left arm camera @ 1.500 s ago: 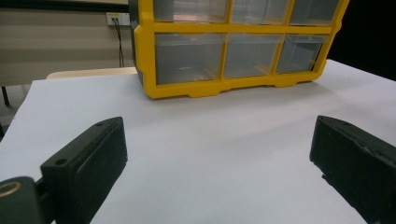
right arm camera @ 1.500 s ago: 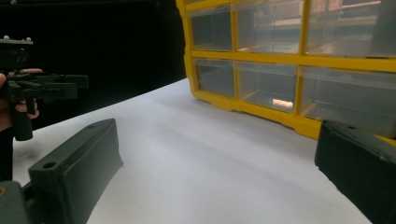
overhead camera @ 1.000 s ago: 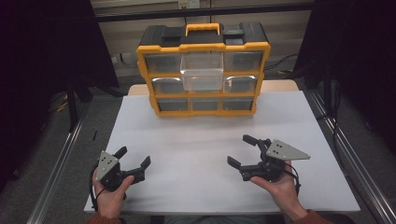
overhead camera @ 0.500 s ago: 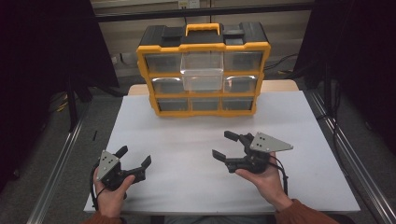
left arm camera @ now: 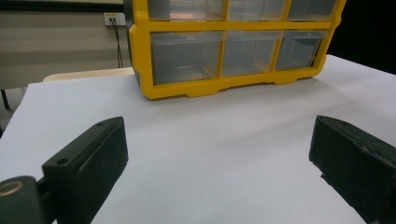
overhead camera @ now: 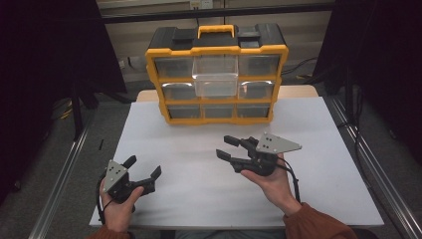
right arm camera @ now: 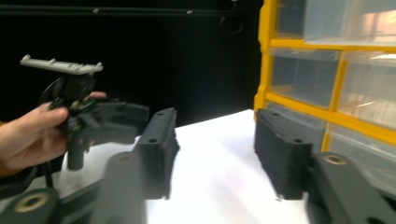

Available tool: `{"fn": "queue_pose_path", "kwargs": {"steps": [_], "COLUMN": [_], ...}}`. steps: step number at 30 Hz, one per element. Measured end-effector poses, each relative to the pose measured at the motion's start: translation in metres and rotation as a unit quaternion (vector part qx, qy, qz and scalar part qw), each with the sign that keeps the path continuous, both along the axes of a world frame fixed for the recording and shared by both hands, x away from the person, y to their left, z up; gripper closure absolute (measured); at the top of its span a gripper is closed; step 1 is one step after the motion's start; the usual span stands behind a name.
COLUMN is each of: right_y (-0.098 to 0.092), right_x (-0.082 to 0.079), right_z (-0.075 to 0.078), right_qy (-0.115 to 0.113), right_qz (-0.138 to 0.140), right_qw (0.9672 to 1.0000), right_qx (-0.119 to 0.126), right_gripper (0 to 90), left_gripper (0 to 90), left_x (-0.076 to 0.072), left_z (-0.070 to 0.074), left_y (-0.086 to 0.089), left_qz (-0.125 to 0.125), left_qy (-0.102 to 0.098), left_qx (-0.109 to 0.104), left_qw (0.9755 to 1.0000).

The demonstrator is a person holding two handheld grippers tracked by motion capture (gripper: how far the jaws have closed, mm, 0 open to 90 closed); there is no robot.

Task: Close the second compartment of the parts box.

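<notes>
Your right gripper (overhead camera: 230,148) has neared the organizer (overhead camera: 217,74), jaws just narrowing, empty; left gripper (overhead camera: 144,173) wide.

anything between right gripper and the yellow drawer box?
Nothing: bare white table between the right gripper and the drawer box, per the high view.

The high view looks forward and down from the near side over the whole white surface (overhead camera: 199,149). The left gripper view sits low, facing the far drawer cabinet (left arm camera: 224,56). The right gripper view looks leftward, close to the cabinet's corner. All three share that cabinet.
</notes>
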State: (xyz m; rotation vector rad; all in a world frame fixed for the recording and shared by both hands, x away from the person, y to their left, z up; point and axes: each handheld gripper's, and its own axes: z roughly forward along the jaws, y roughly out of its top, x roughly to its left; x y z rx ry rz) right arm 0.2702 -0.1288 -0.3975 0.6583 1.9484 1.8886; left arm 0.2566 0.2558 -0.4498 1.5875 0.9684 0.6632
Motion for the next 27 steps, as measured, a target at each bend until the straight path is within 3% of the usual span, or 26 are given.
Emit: {"fn": "queue_pose_path", "kwargs": {"steps": [1, 2, 5, 10, 14, 20, 21, 27], "right_y": [0.0, 0.001, 0.003, 0.006, 0.008, 0.007, 0.006, 0.005], "right_x": [0.0, 0.002, 0.009, 0.016, 0.023, 0.029, 0.033, 0.041], "right_z": [0.0, 0.002, 0.009, 0.015, 0.021, 0.025, 0.027, 0.034], "right_qy": [0.0, -0.002, -0.015, -0.017, -0.014, -0.014, -0.014, -0.02], "right_qz": [0.0, 0.002, -0.002, -0.002, -0.003, -0.004, -0.007, -0.017], "right_qw": [1.0, 1.0, 0.9999, 0.9998, 0.9997, 0.9997, 0.9996, 0.9994], "right_qx": [0.0, 0.001, 0.002, 0.009, 0.019, 0.019, 0.024, 0.023], "right_gripper": [51.5, 53.7, 60.8, 67.8, 80.9, 87.8, 90.0, 90.0], "left_gripper": [4.6, 4.6, 4.6, 4.6, 4.6, 4.6, 4.6, 4.6], "left_x": [0.0, 0.0, 0.0, 0.0, 0.0, 0.0, 0.0, 0.0], "left_z": [0.0, 0.0, 0.001, 0.001, 0.001, 0.001, 0.0, 0.0], "left_y": [0.001, 0.0, 0.001, 0.001, 0.001, 0.001, 0.0, 0.002], "left_qz": [-0.001, 0.0, 0.0, -0.001, 0.002, 0.0, 0.002, 0.0], "left_qy": [0.001, 0.0, 0.0, 0.0, 0.001, 0.002, 0.002, 0.002], "left_qx": [0.008, 0.001, 0.006, 0.005, 0.003, 0.004, -0.004, 0.0], "left_qw": [1.0, 1.0, 1.0, 1.0, 1.0, 1.0, 1.0, 1.0]}}
